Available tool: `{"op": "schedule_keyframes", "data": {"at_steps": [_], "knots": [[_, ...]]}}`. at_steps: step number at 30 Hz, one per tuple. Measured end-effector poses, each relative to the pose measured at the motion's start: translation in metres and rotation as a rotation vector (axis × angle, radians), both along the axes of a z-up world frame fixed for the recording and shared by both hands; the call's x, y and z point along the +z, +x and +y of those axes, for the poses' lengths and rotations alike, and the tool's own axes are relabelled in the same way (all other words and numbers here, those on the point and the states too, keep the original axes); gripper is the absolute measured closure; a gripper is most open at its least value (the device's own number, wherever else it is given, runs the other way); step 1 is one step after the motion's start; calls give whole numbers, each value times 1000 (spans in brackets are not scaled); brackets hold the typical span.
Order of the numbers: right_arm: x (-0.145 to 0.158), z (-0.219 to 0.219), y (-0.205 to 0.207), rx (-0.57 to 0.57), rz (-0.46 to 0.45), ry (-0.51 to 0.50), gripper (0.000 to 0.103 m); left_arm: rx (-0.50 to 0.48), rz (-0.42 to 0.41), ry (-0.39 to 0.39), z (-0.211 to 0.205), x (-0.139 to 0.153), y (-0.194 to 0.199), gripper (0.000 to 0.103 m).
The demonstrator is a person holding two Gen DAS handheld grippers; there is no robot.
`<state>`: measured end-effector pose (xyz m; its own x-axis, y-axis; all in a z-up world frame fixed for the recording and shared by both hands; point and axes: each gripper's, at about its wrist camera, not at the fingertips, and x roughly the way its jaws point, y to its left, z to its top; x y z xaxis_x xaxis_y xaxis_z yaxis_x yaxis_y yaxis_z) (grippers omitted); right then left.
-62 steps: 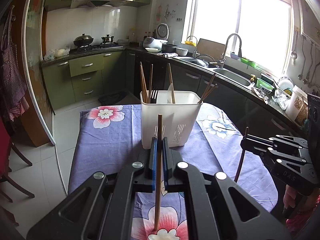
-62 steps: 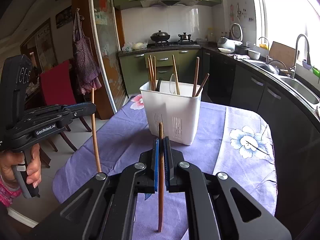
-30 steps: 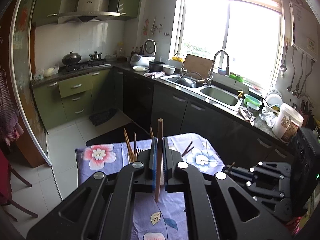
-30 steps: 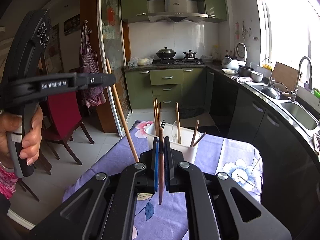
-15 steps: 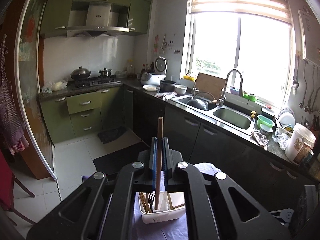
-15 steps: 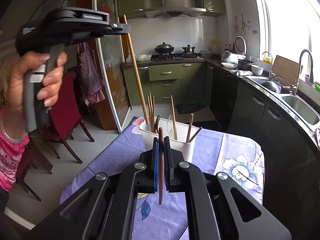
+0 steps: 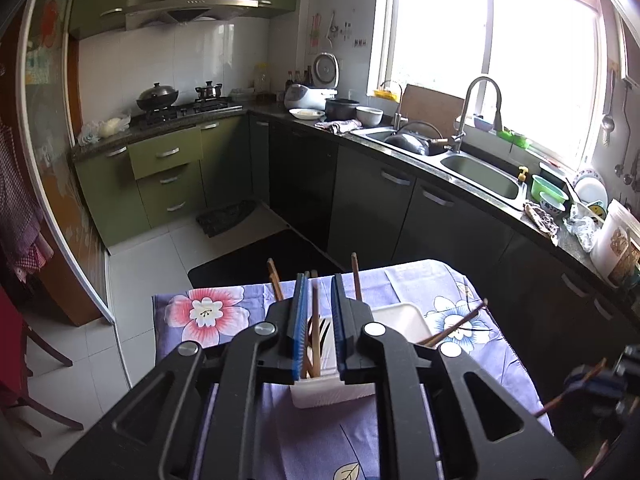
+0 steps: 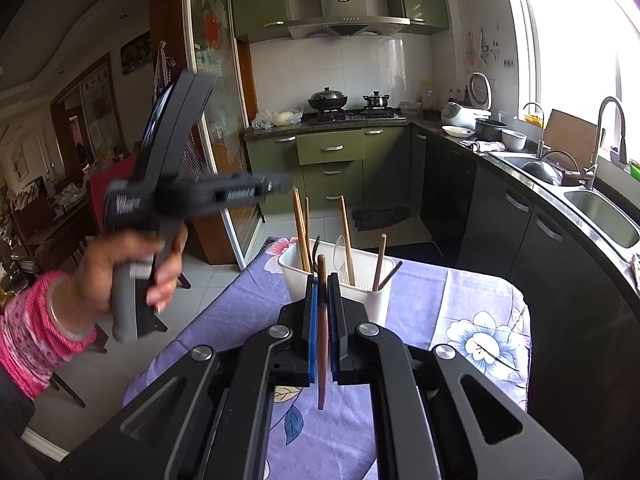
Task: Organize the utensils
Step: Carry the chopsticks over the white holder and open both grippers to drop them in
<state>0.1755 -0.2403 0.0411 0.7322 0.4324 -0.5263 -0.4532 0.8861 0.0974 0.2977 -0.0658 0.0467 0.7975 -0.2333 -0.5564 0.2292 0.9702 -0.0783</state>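
My left claw (image 7: 318, 320) over white bin (image 7: 400, 314), jaws just opening a bit, chopstick (image 7: 315, 332) loose between them, tip in bin. My right claw (image 8: 322, 320) pinches brown chopstick (image 8: 322, 332), near bin on purple cloth (image 8: 460, 300).

The white utensil holder (image 7: 400, 316) is viewed steeply from just above by the left wrist camera, and more levelly from nearby by the right; the table (image 8: 460, 300), stove and sink are shared, the left tongs (image 8: 280, 184) apparently blurred.
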Motion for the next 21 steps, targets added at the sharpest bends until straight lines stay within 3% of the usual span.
{"op": "schedule_keyframes", "data": {"at_steps": [5, 8, 13, 16, 21], "knots": [[32, 4, 8, -4, -43, 49, 97, 10, -74, -52, 26, -13, -53, 78], [62, 7, 22, -8, -78, 107, 97, 19, -129, -28, 39, -24, -90, 69], [103, 13, 57, -83, -158, 148, 97, 34, -138, -39, 62, -40, -132, 69], [107, 19, 79, -171, -198, 117, 97, 55, -141, -59, 75, -45, -149, 66], [76, 29, 115, -209, -119, 56, 97, 126, -194, -89, 96, -49, -175, 35]]}}
